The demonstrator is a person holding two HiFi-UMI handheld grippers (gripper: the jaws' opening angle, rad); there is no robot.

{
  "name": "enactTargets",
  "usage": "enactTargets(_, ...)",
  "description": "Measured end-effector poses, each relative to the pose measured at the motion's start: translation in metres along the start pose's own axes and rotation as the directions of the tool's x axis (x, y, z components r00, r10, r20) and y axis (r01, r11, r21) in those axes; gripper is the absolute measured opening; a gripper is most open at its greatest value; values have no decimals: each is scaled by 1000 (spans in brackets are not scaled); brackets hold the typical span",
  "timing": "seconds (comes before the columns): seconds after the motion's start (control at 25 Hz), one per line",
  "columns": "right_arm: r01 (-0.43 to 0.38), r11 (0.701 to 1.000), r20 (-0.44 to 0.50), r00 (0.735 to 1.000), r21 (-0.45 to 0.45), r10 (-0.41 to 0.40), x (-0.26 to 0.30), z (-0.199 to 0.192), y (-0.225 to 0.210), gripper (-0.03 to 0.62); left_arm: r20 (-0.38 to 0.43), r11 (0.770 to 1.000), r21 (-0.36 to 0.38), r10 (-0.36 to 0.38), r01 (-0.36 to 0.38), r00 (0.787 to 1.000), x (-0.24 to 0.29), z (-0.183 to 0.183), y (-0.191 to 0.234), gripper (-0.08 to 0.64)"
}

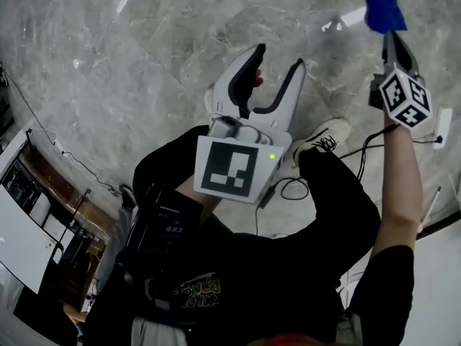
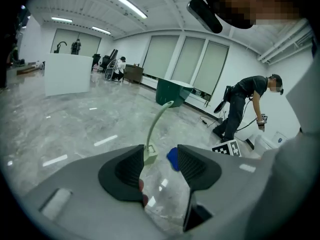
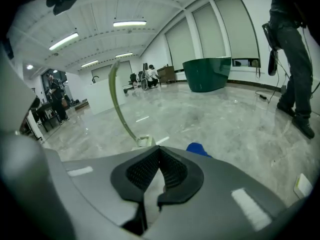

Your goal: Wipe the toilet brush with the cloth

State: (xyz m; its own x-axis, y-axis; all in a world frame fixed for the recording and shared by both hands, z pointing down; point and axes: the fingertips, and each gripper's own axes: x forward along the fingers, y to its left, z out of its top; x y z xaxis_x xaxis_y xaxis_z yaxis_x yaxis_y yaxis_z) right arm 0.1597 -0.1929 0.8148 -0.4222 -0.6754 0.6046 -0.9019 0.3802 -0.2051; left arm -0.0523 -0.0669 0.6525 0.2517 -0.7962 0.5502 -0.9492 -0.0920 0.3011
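A person is holding the right gripper (image 1: 390, 38) out ahead, its fingers pressed fully together and apparently pinching the blue cloth (image 1: 384, 9) at their tips (its own view is showing only a blue corner past the pads). The left gripper (image 1: 279, 56) is hovering with its fingers spread wide and empty, aiming at the toilet brush (image 2: 149, 155). The brush is standing upright on the marble floor (image 1: 144, 63), giving both hands open room on every side.
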Motion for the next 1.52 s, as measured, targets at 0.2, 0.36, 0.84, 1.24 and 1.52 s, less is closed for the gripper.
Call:
enactTargets(0.2, -56, 997, -43, 997, 47, 58, -63, 13, 56, 3, -68, 997, 74, -12, 17, 998, -25, -20, -21, 212)
enactTargets(0.36, -27, 996, -63, 997, 79, 32, -129, 40, 89, 3, -165, 1000, 26, -11, 16, 986, -75, -17, -41, 206)
enactTargets(0.84, -119, 984, -12, 993, 130, 121, -308, 201, 201, 3, -171, 996, 67, -43, 55, 984, -223, 128, -85, 206)
enactTargets(1.24, -148, 987, 137, 981, 59, 139, -421, 321, 280, 3, -14, 969, 129, -209, 210, 978, -299, 267, -121, 189)
enactTargets(1.52, -152, 988, 232, 963, 36, 139, -448, 379, 302, 3, 34, 923, 255, -306, 288, 951, -313, 336, -138, 187)
